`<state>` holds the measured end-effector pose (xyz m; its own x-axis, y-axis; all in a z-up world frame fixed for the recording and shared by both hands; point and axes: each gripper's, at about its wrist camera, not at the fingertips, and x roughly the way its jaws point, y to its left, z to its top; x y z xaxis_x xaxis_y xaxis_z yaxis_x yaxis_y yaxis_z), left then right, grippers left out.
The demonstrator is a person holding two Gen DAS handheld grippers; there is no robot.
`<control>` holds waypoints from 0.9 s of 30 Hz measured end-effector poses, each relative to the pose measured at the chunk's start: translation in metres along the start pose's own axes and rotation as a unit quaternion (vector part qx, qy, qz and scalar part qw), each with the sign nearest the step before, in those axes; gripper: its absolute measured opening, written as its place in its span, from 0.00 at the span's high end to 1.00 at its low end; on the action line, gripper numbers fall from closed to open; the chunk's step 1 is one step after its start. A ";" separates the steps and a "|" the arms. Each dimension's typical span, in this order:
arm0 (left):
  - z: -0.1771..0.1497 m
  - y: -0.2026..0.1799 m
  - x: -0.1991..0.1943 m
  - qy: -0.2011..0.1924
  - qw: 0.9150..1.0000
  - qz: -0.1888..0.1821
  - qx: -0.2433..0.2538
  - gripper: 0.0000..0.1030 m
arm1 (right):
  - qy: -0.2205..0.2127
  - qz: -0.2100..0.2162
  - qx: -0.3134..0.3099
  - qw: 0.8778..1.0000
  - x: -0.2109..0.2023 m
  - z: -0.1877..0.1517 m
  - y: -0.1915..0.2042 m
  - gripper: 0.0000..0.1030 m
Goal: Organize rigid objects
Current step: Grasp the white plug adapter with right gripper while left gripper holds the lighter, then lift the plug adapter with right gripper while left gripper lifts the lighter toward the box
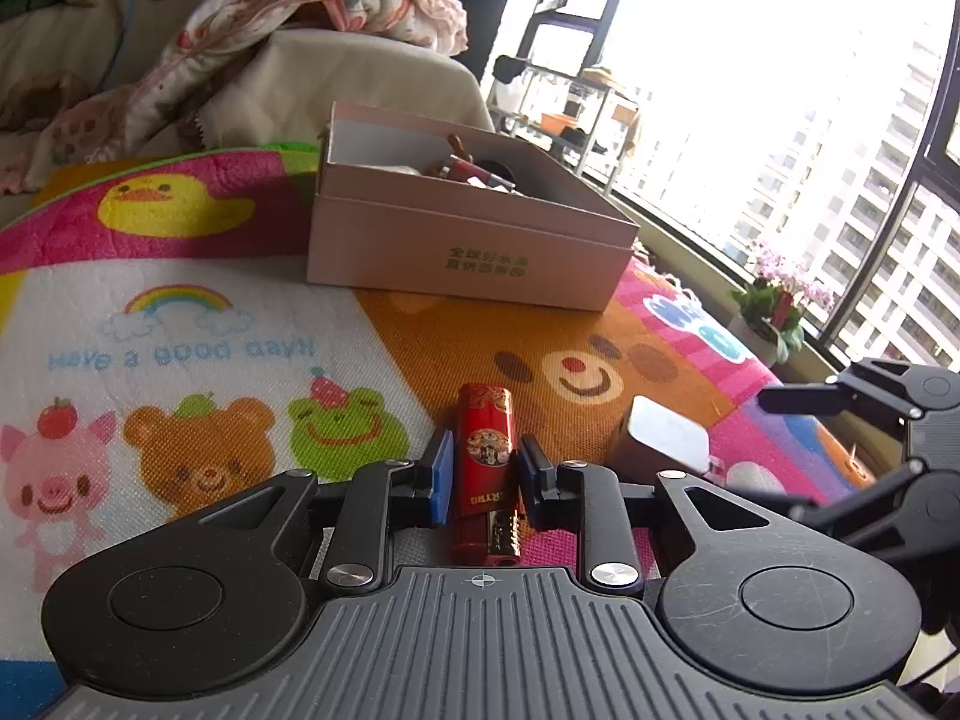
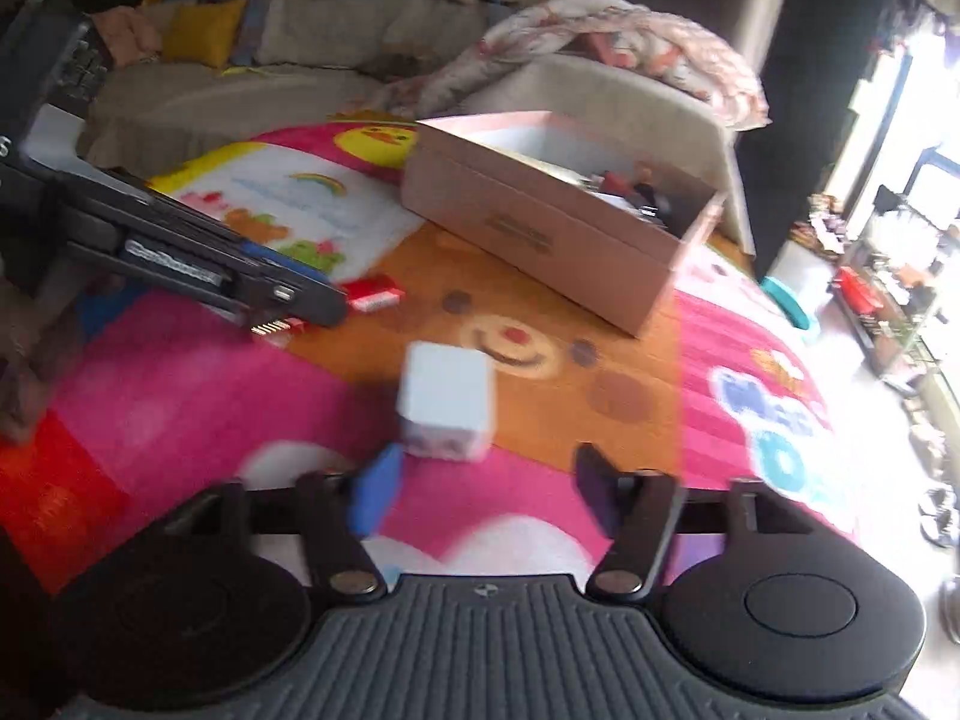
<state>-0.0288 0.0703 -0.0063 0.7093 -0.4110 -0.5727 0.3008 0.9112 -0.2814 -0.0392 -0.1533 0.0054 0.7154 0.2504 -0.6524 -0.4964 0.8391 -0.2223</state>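
Nearest the left wrist camera: left gripper (image 1: 485, 468) low over the play mat (image 1: 180, 396), jaws drawn in narrow around a red lighter (image 1: 483, 468) lying lengthwise between the blue pads (image 1: 443, 474), pads at its sides or only just off them; contact not clearly visible, lighter resting on the mat. Just right of it, a small white cube-shaped block (image 1: 663, 441), sitting on the orange bear print. Beyond, toward the sofa (image 1: 372, 78), an open pink cardboard box (image 1: 474, 240) with several small items inside, too jumbled to name. Draped over the sofa arm, a floral blanket (image 1: 312, 6). At the far right edge, part of the right gripper (image 1: 864, 450). In the blurred right wrist view: right gripper (image 2: 489, 489) with jaws spread wide, nothing between them, the white block (image 2: 447, 405) just ahead of the fingertips, nearer the blue-padded finger (image 2: 375, 492). At left, the left gripper (image 2: 288, 294) over the lighter (image 2: 373, 294); the box (image 2: 558, 228) further back.
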 end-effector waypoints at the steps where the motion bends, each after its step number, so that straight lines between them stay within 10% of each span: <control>1: 0.000 0.000 0.000 0.000 1.000 0.001 0.002 0.74 | 0.003 -0.016 0.010 1.000 0.001 -0.002 -0.007 0.23; 8: 0.000 -0.004 0.000 0.001 1.000 0.008 0.010 0.74 | 0.012 -0.129 0.048 0.990 0.008 -0.009 -0.027 0.15; 15: 0.000 -0.004 0.000 0.001 1.000 0.007 0.009 0.74 | -0.016 0.007 0.069 0.997 -0.014 -0.002 -0.009 0.15; 23: 0.000 -0.004 0.001 0.001 1.000 0.008 0.010 0.74 | -0.004 -0.119 0.055 0.991 0.010 0.007 -0.008 0.15; 27: 0.000 -0.005 0.001 0.001 1.000 0.007 0.008 0.74 | 0.009 -0.018 0.130 0.991 0.005 0.003 -0.027 0.15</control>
<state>-0.0295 0.0658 -0.0053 0.7125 -0.3988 -0.5773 0.3016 0.9170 -0.2612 -0.0208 -0.1735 0.0107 0.7202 0.2118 -0.6607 -0.3263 0.9438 -0.0531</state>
